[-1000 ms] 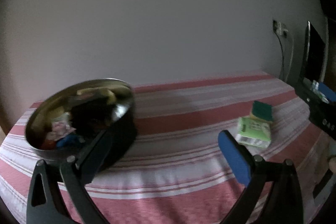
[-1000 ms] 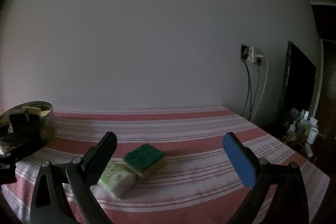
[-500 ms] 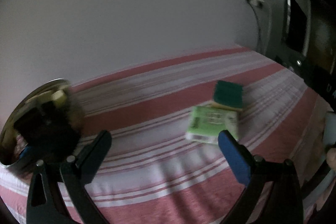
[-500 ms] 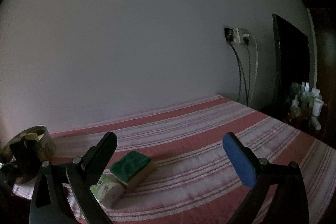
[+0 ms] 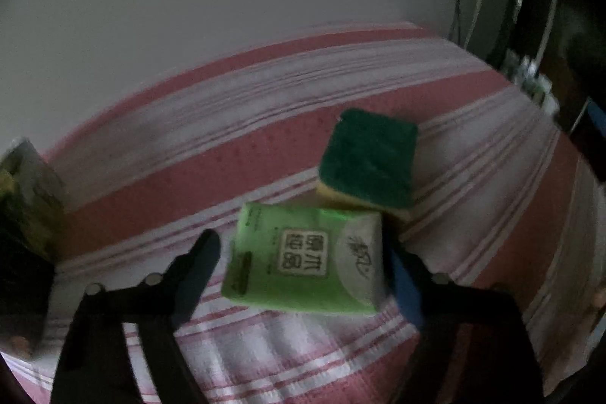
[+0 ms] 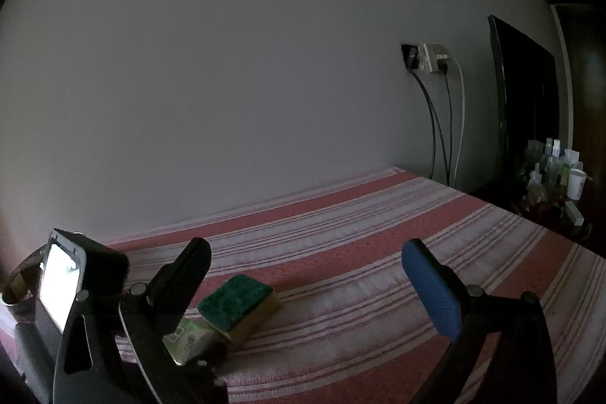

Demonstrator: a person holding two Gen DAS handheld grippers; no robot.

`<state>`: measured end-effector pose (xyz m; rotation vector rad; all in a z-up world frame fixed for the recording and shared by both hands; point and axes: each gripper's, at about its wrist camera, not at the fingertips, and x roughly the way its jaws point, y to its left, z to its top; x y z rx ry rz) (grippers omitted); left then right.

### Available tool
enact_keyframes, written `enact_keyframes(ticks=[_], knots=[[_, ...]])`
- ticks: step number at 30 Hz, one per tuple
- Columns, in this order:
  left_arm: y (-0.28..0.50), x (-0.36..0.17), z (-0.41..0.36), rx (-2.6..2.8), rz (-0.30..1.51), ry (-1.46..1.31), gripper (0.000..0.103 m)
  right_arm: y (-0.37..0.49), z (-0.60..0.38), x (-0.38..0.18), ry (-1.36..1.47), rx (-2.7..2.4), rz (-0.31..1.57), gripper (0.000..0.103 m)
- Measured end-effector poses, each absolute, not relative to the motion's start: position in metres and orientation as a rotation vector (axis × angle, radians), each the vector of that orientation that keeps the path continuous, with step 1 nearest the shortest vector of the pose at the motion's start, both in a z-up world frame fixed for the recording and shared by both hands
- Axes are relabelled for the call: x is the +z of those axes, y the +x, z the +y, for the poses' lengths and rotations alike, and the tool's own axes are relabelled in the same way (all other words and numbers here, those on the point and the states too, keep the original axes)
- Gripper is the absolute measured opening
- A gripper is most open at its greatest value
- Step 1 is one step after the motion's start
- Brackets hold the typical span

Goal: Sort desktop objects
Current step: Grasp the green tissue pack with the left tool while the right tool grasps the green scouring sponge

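While my left gripper (image 5: pixel 303 264) straddles the green tissue pack (image 5: pixel 306 258), its jaws are closing around it, the blue pad on the right side looking right up against the pack's edge and the black one on the left a little short of it. I would not call that a grip yet; the pack lies flat on the striped cloth (image 5: pixel 492 177).

The sponge (image 5: pixel 369 163), dark green on top and yellow below, sits just behind the pack, its near corner touching or slightly overlapping the pack's far edge. I cannot tell which from here.

At the far left edge of the left view I can see part of a round metal tin (image 5: pixel 26 184) with some things already in it, blurred and too dark to name. I take that as the place where things are being gathered, so some of the sorting looks done.

My right gripper (image 6: pixel 303 275) is spread wide with nothing between the fingers, hanging above the cloth beside the sponge (image 6: pixel 238 301) and the tissue pack (image 6: pixel 189 339).

What is left, as I judge it: the tissue pack and the sponge are the only loose things I see on the cloth, so two items remain. The pack is in hand first; the sponge is untouched. Since the two touch, lifting the pack may drag or tip the sponge.
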<state>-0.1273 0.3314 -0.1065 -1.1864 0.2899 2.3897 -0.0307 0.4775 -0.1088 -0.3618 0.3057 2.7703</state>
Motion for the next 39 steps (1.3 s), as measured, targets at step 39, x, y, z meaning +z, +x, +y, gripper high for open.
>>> enact_keyframes(ticks=[39], knots=[[-0.149,-0.109,0.275,2.555,0.02,-1.25,0.068,-0.175,0.448,-0.165,-1.391,2.902,-0.064,0.073]])
